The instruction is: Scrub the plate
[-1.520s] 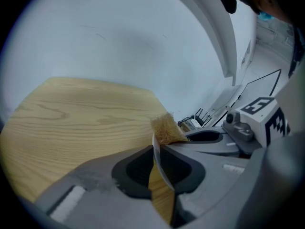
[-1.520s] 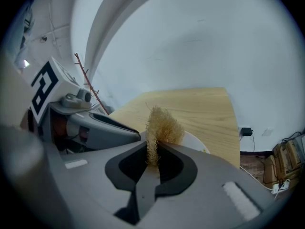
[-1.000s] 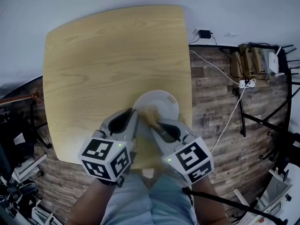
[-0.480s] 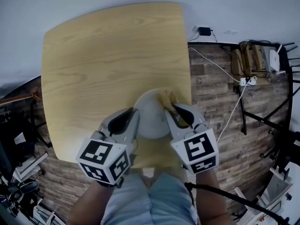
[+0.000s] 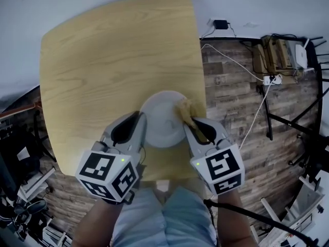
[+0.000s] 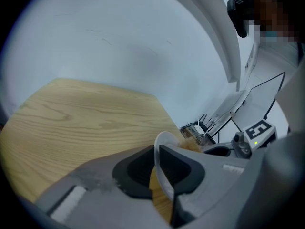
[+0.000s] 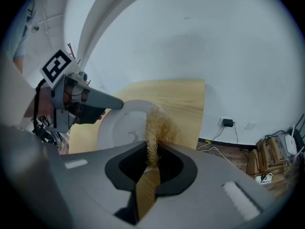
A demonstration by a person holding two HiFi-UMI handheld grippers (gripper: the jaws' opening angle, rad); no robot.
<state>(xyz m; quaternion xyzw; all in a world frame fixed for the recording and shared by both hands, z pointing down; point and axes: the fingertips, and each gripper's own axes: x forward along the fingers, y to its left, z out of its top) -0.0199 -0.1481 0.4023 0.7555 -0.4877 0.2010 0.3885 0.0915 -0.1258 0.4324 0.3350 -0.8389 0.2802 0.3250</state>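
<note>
Plate [image 5: 160,121] pinched by the rim between left gripper's [image 5: 140,120] jaws, over table [image 5: 103,60]; scrubber [image 5: 185,108] clamped in right gripper [image 5: 190,122], pressed to plate's right edge.

The right gripper [image 5: 188,119] swept the scrubber [image 5: 184,108] rightward across the plate [image 5: 160,120].

Your left gripper [image 5: 140,123] is covering an edge of the plate [image 5: 162,118]; your right gripper [image 5: 188,122] is hiding part of the scrubber [image 5: 184,108].

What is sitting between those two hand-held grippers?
In the head view, the white plate: the left gripper clamps its rim, and the right gripper holds a straw-coloured scrubber against it.
</note>
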